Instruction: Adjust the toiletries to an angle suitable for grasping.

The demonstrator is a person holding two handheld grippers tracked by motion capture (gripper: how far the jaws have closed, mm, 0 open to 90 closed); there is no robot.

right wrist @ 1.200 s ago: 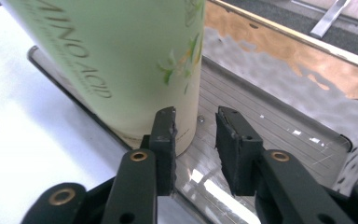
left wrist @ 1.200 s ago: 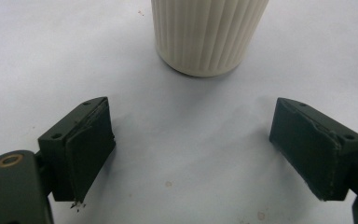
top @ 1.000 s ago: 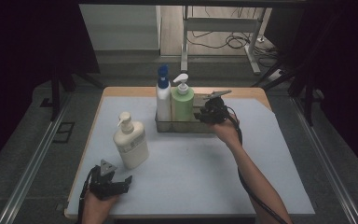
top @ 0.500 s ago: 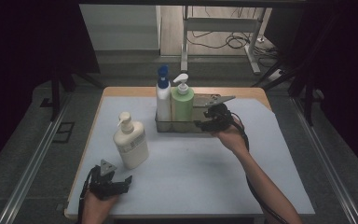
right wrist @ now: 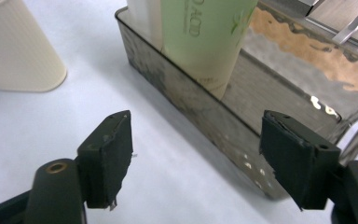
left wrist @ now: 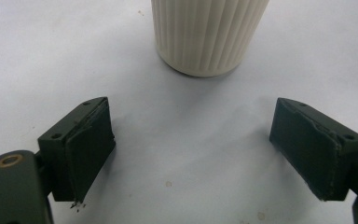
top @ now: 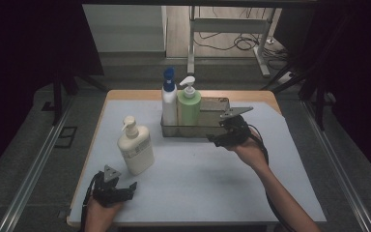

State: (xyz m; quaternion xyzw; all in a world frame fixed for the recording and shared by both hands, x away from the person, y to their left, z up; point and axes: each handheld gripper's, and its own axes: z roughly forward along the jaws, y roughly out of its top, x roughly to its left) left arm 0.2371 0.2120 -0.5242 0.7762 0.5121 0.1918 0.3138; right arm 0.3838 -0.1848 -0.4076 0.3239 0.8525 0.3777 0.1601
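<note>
Metal tray: a shiny open-topped metal tray [top: 207,129] stands toward the far middle of the surface [top: 198,169]; its near wall shows as a mottled reflective band in the right gripper view [right wrist: 191,112].
Green bottle: a pale green pump bottle [top: 189,106] stands upright at the left end of the tray, inside it; its label side is close up in the right gripper view [right wrist: 205,32].
Blue-capped bottle: a white bottle with a blue cap [top: 169,99] stands upright in the tray, touching or just beside the green one on its left.
Cream bottle: a ribbed cream pump bottle [top: 135,147] stands upright on the surface, left of the tray and apart from it; its base appears in the left gripper view [left wrist: 207,35].
Right gripper: the right gripper [top: 224,137] sits just at the tray's near right wall, jaws spread wide and just been opening, nothing between them, pads off the tray.
Left gripper: the left gripper [top: 125,189] rests low at the near left edge of the surface, jaws wide apart and empty, pointed at the cream bottle.
Surface cover: white sheet over a wooden top.
</note>
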